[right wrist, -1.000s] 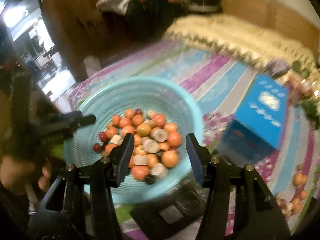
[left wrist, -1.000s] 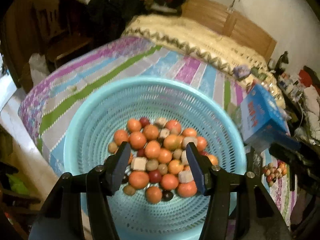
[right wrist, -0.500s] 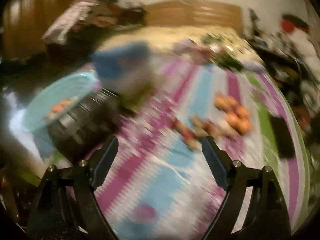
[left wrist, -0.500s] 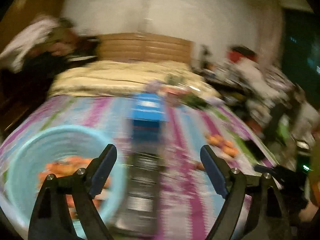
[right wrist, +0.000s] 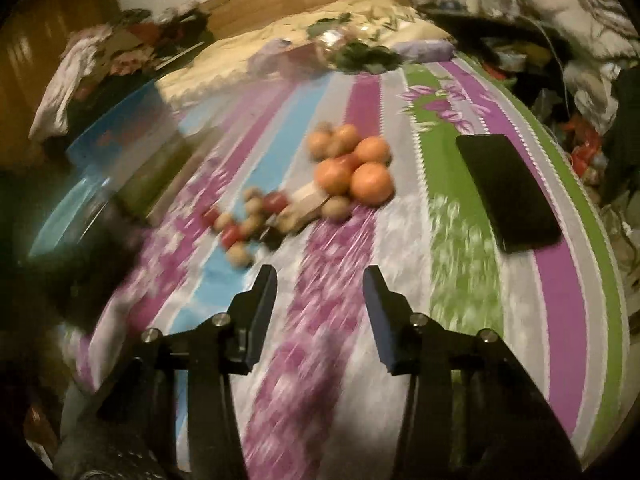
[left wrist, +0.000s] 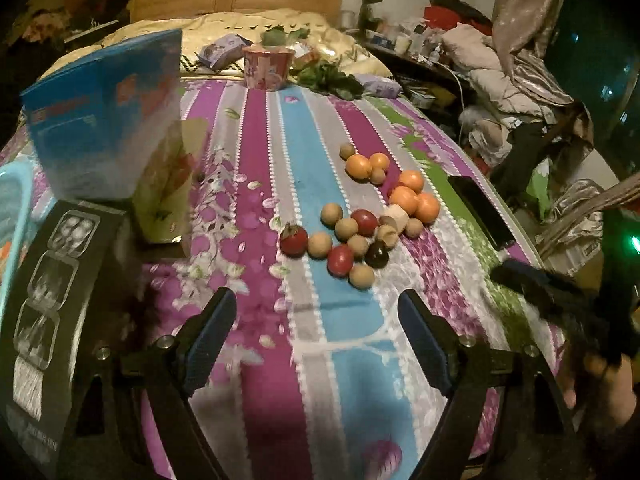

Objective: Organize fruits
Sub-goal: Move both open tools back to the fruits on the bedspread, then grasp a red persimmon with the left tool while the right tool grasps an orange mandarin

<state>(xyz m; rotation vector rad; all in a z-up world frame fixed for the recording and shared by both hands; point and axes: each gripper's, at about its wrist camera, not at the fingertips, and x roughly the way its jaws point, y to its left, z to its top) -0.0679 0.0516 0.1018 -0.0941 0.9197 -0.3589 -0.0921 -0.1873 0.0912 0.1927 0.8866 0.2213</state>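
Leftmost, at nine o'clock, stands a blue box (left wrist: 100, 116); the left gripper (left wrist: 316, 340) is spread wide with its jaws closing on nothing, and the loose fruits (left wrist: 360, 224) lie on the striped bedspread (left wrist: 260, 168) at its twelve o'clock. Rightward, the right gripper (right wrist: 320, 304) is narrowing, empty, above bare cloth, the fruits at its eleven o'clock and a dark phone (right wrist: 508, 192) at two o'clock.

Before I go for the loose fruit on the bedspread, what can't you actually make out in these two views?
- Basket: left view, cut off by the frame edge; contents unseen.
- Small fruits: right view, motion blur; count and kinds unclear.
- Right gripper: left view, blurred and dark at the edge.
- Black box: left view, print too small.
- Blue box: right view, smeared.
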